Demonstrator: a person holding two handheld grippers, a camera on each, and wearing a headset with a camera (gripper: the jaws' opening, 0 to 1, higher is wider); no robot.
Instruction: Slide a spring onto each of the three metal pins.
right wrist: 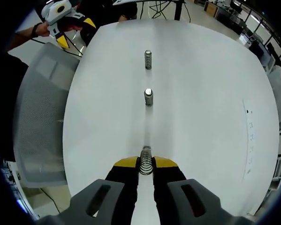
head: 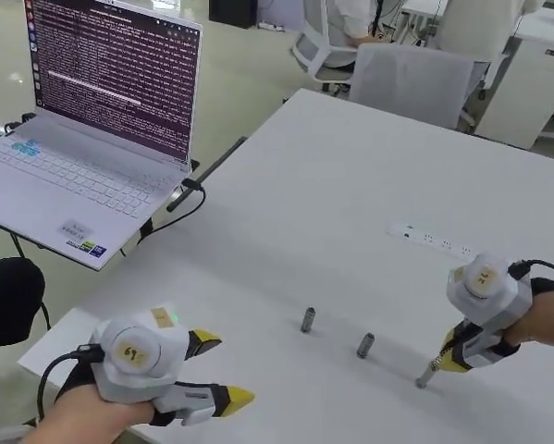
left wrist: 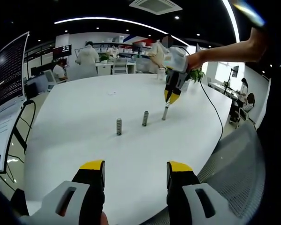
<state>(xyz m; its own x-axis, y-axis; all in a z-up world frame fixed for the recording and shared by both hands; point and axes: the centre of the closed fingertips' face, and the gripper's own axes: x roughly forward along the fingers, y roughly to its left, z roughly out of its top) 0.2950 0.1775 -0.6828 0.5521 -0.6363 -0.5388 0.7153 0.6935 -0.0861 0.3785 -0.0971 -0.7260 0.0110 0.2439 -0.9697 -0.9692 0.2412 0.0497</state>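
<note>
- The left gripper [left wrist: 135, 169] hovers over the near edge of the white table [head: 350, 185]. Its yellow-tipped jaws are spread apart with nothing between them.
- The right gripper [right wrist: 146, 164] is low over the table at the person's right, with its jaws pressed onto a spring [head: 429, 372].
- The spring is tilted, and its lower end is at the table surface. Whether a pin sits inside it cannot be told.
- The middle pin [head: 365, 346] stands upright just beside the held spring, with a spring coiled around it.
- The far pin [head: 308, 320] stands upright near the middle pin, also with a spring coiled around it.
- In the right gripper view, the held spring and both pins form one straight row.
- An open laptop [head: 92, 120] sits left of the table, its screen full of text.
- A white power strip [head: 431, 240] lies on the table beyond the pins.
</note>
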